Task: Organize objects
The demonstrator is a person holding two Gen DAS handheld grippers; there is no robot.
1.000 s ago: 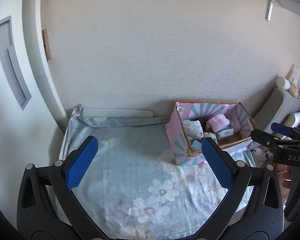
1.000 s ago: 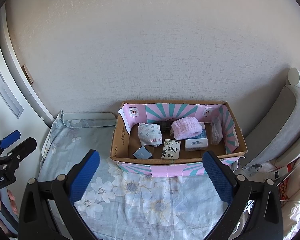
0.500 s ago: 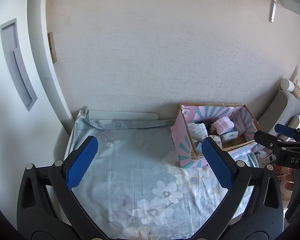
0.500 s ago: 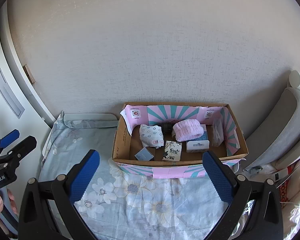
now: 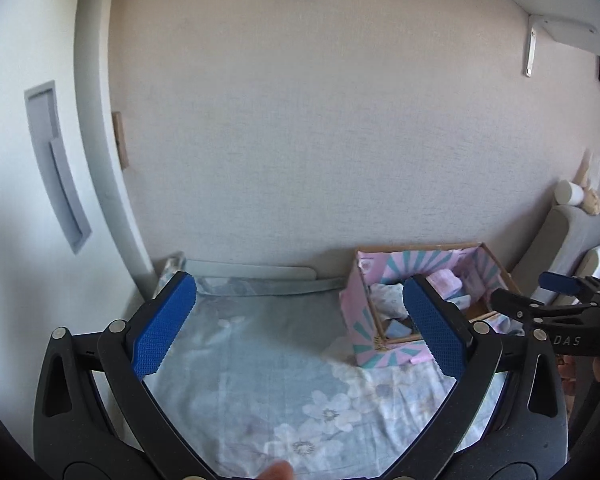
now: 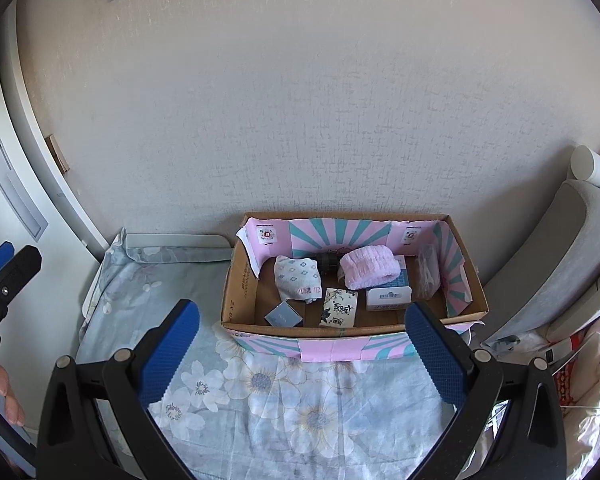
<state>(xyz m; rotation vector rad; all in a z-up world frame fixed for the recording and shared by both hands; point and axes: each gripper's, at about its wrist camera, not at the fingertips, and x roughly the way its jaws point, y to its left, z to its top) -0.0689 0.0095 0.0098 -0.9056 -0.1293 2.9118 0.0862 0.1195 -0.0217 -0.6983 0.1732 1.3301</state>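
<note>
A cardboard box (image 6: 236, 292) with pink and teal lining stands on the floral cloth against the wall; it also shows in the left wrist view (image 5: 356, 316). Inside lie a white patterned sock bundle (image 6: 298, 278), a pink rolled towel (image 6: 370, 270), a floral packet (image 6: 339, 307), a small grey box (image 6: 283, 315) and a white and blue box (image 6: 388, 298). My right gripper (image 6: 300, 354) is open and empty, in front of the box. My left gripper (image 5: 300, 328) is open and empty, over the bare cloth left of the box.
The floral cloth (image 6: 300, 408) covers a small table set against a textured wall. A grey padded chair (image 6: 560, 264) stands to the right with a white cup (image 6: 590, 168) on top. A white door frame (image 5: 96, 160) rises at the left. Shelf brackets (image 5: 532, 48) hang high on the wall.
Both grippers have pulled back and tilted upward, so the box looks smaller and lower and more wall shows. Both stay open and empty.
</note>
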